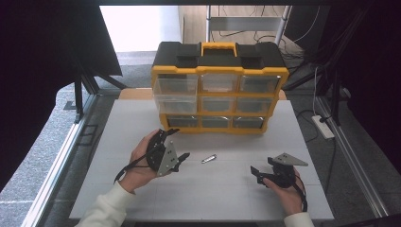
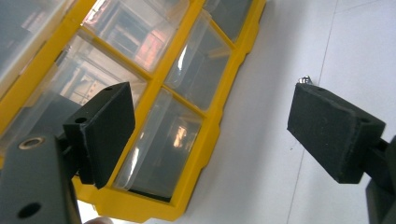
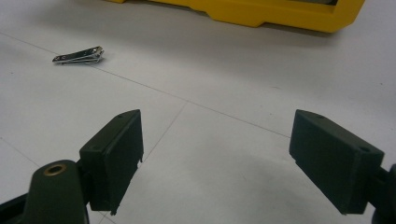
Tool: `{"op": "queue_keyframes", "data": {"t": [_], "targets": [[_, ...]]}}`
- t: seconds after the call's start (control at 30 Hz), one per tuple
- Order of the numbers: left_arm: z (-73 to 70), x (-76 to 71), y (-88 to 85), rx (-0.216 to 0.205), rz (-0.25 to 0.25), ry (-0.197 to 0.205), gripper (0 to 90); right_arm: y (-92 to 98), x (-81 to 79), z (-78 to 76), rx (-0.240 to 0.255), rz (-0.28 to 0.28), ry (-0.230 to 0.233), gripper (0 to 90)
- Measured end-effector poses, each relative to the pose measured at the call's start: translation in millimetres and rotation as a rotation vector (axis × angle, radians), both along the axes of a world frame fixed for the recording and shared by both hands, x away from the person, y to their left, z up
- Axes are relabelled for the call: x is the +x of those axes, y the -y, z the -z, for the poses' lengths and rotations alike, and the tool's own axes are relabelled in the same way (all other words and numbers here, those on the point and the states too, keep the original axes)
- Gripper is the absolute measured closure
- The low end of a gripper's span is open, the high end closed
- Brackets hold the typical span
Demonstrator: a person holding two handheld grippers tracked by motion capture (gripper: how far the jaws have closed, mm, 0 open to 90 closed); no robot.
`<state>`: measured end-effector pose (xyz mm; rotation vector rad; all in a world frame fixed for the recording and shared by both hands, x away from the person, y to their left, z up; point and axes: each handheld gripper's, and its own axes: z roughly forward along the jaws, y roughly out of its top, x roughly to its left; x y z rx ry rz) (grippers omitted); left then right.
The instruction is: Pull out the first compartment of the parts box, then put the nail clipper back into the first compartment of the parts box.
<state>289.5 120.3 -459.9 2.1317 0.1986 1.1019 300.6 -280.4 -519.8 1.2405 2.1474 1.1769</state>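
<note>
A yellow and black drawer organizer [image 1: 220, 71] stands at the back of the white table [image 1: 213, 194], with clear drawers in three rows. Its lower drawers [image 2: 159, 144] fill the left gripper view, and its yellow base [image 3: 280, 14] edges the top of the right gripper view. A small metal nail clipper [image 1: 208, 159] [image 3: 78, 55] lies flat in front of it. My left gripper [image 1: 178, 143] [image 2: 210, 126] is open and empty, left of the clipper, pointing at the organizer's bottom row. My right gripper [image 1: 261, 166] [image 3: 217, 158] is open and empty, low over the table to the clipper's right.
A white power strip [image 1: 323, 126] lies on the floor right of the table. Metal rails [image 1: 61, 156] run along both sides of the table. Dark screens close off the left and right.
</note>
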Motion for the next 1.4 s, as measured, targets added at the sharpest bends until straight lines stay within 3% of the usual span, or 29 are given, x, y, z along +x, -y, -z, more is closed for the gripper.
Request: {"op": "queue_keyframes", "data": {"t": [0.53,0.77,0.97,1.07,1.23,1.4], "targets": [[1.2,4.9,-2.5,-0.1,0.016,-0.142,15.0,1.6,-0.1,0.1,0.004,0.003,0.0,17.7],[-0.4,9.2,-5.0,-0.169,0.025,-0.208,15.4,2.0,0.5,0.6,0.007,0.003,-0.005,17.7],[1.9,10.1,-3.5,-0.183,0.03,-0.249,15.3,1.1,0.6,-0.2,0.003,0.004,-0.002,17.7],[1.1,12.3,-2.9,-0.219,0.042,-0.281,15.4,1.0,-0.7,-0.2,0.007,-0.002,0.001,17.7],[1.1,16.3,-2.7,-0.217,0.024,-0.297,15.4,2.6,-1.6,-0.5,0.02,-0.001,0.0,17.7],[0.3,19.7,-4.4,-0.253,0.016,-0.339,15.4,2.5,-1.6,-1.7,0.024,0.001,0.007,17.7]]}}
